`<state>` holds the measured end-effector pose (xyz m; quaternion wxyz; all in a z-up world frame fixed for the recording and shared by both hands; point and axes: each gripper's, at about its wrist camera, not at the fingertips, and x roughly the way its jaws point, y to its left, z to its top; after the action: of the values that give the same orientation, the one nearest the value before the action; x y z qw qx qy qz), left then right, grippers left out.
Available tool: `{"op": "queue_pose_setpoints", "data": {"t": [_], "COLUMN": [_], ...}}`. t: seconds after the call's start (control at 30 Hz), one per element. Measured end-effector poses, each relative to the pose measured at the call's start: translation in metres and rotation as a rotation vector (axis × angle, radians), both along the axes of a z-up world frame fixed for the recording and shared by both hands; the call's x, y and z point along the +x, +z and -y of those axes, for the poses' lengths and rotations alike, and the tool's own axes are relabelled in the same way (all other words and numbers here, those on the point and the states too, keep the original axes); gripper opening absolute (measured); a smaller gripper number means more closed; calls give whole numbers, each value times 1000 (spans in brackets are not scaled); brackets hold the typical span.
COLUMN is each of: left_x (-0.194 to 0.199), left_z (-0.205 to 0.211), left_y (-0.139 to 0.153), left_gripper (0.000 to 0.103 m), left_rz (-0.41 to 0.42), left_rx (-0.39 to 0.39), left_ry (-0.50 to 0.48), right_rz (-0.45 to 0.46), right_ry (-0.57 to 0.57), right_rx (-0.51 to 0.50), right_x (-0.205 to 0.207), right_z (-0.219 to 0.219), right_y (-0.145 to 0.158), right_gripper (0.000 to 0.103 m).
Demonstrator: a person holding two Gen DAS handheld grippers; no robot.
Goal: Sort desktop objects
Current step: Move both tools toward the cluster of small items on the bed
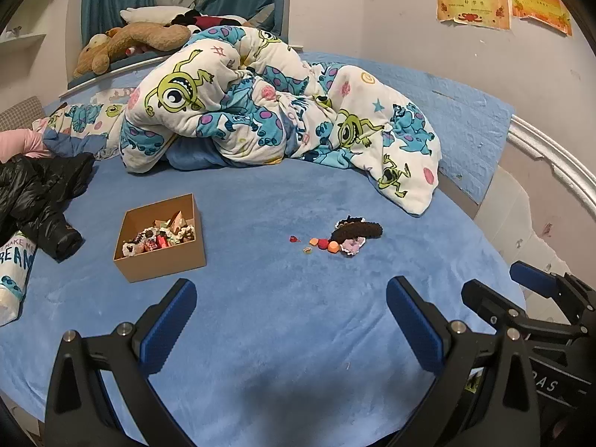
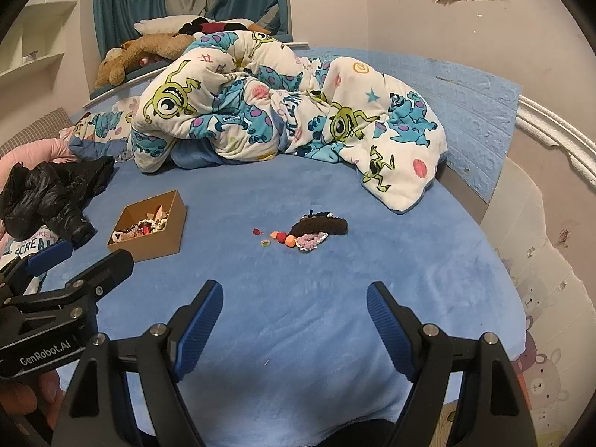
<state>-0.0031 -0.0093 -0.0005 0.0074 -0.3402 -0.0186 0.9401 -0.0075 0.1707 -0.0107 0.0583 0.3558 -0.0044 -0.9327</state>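
While both the left tongs [image 1: 290, 298] and right tongs [image 2: 294, 301] hang wide open and empty, the box [image 1: 160, 238] is part-filled, but a small pile [image 1: 346, 240] waits on the bed [image 1: 260, 316].

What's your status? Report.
Left gripper and right gripper open, empty. Small pile loose on bed, right of cardboard box. Path unobstructed.

I saw the open cardboard box [image 1: 160, 249] sitting upright on the blue bed, to my left, holding a jumble of small trinkets; well apart to its right lay a loose pile: a dark fuzzy hair clip [image 1: 359, 231], a pink frilly piece [image 1: 353, 245] touching it, and small orange and red beads [image 1: 327, 244] just beside.
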Motion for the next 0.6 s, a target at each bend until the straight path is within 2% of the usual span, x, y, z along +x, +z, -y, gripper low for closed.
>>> {"op": "queue_pose_setpoints", "data": {"t": [0.6], "left_x": [-20], "left_z": [1], "left_y": [-19], "left_gripper": [103], "left_rz": [25], "left_rx": [-5], "left_ry": [-1], "right_rz": [18], "right_ry": [-3], "right_rx": [5], "right_x": [-20], "right_z": [5], "right_y": [-8], "right_gripper": [82]}}
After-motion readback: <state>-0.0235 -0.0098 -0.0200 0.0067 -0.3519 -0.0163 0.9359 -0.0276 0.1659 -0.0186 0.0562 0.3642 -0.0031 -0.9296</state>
